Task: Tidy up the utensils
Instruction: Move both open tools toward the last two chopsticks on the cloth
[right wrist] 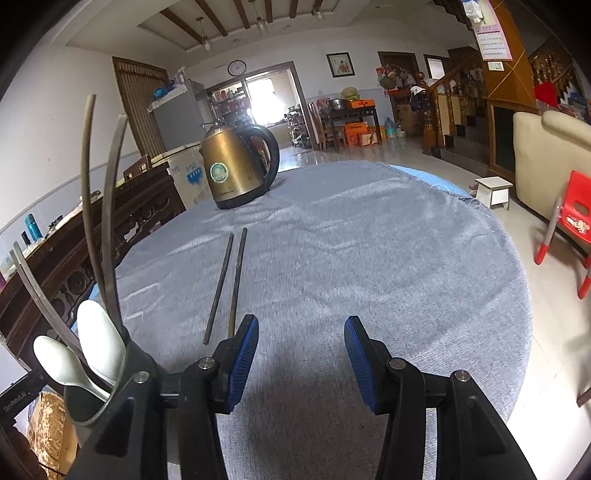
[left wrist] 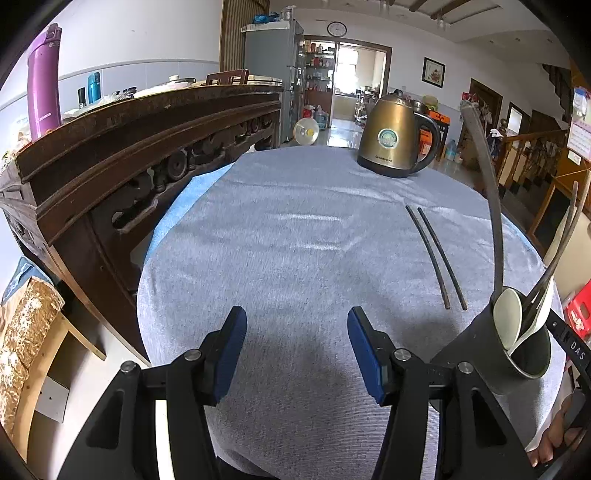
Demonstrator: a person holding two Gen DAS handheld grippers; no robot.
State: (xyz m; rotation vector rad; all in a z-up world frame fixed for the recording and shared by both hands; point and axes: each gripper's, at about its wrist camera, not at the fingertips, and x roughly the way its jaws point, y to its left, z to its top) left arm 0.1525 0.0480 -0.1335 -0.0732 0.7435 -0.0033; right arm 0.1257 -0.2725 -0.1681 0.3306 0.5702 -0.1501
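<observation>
Grey cloth-covered table [left wrist: 295,236]: bronze electric kettle [left wrist: 397,138] with round green-blue badge, lettering illegible; two dark chopsticks [left wrist: 437,258] lying side by side beside a dark utensil holder [left wrist: 480,343] containing white spoons [left wrist: 508,314] and long handles. Left gripper [left wrist: 297,354] and right gripper [right wrist: 301,363] both stand apart, empty. Room: carved wooden sideboard [left wrist: 147,147], wall clock [left wrist: 336,28], purple flask [left wrist: 44,81].

Chopsticks [right wrist: 225,284] beside open-jawed right gripper [right wrist: 301,354]

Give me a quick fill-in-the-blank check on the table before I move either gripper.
1. The two dark chopsticks lie side by side on the grey ____.
2. The white spoons stand in the dark ____.
3. At the far edge of the tablecloth stands a brass-coloured ____.
4. Between the pads of the left gripper and the right gripper there is ____.

Missing words: tablecloth; holder; kettle; nothing
</observation>
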